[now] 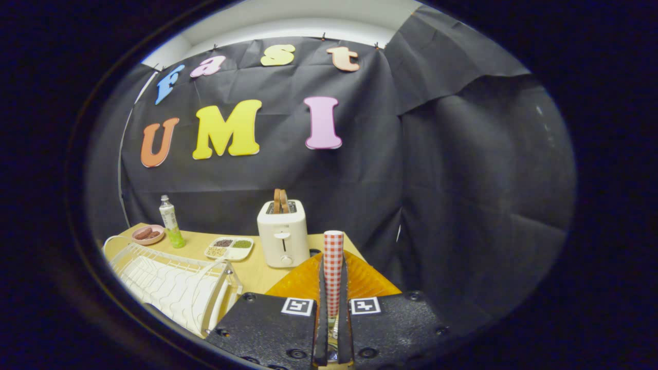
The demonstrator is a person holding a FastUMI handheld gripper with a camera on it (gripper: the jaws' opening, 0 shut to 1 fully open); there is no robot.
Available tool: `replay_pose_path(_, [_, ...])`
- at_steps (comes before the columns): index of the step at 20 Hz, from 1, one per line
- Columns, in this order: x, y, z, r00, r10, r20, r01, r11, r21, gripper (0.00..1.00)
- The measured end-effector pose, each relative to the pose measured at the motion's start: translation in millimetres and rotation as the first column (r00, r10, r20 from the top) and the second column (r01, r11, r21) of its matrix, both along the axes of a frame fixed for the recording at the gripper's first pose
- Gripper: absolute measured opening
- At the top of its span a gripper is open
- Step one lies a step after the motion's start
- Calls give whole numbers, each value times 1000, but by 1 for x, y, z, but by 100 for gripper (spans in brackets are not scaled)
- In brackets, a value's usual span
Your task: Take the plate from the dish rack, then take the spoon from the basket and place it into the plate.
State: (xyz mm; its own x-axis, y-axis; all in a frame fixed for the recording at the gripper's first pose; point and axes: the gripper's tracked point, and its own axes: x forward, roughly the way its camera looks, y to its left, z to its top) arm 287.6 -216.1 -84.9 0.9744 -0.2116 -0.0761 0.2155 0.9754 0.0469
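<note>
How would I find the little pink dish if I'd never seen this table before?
Start at the white dish rack on the wooden table, off to the side of the gripper, whose fingers are closed on a red-checked handle. Look past the rack to the table's far corner, beside the green drink bottle. The pink dish is small and round, unlike the white sectioned tray near the toaster.

**Layout of the table and held item**

The spoon [333, 267] stands upright between the fingers of the gripper [333, 308], which press on it from both sides. The plate [360, 280] lies just beyond the fingers, behind the spoon. The toaster [283, 240] stands beyond the plate, to the left. The divided tray [229, 248] lies left of the toaster. The bottle [171, 222] and the small dish [148, 234] stand further left, the dish leftmost. The dish rack [169, 285] sits left of the gripper, nearer than the tray. All rest on the table [257, 275].
</note>
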Motion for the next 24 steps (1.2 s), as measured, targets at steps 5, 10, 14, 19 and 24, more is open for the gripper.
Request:
replay_pose_path(5, [-52, 30, 59, 993, 17, 121, -14, 1000, -28, 13])
replay_pose_path(10, [-114, 82, 87, 977, 119, 176, -106, 991, -79, 13])
replay_pose_path(14, [-147, 119, 77, 977, 155, 148, -145, 986, -80, 14])
replay_pose_path(19, [-172, 177, 46, 966, 211, 147, -197, 975, -107, 14])
replay_pose_path(24, [-169, 254, -13, 953, 283, 104, -279, 959, -57, 14])
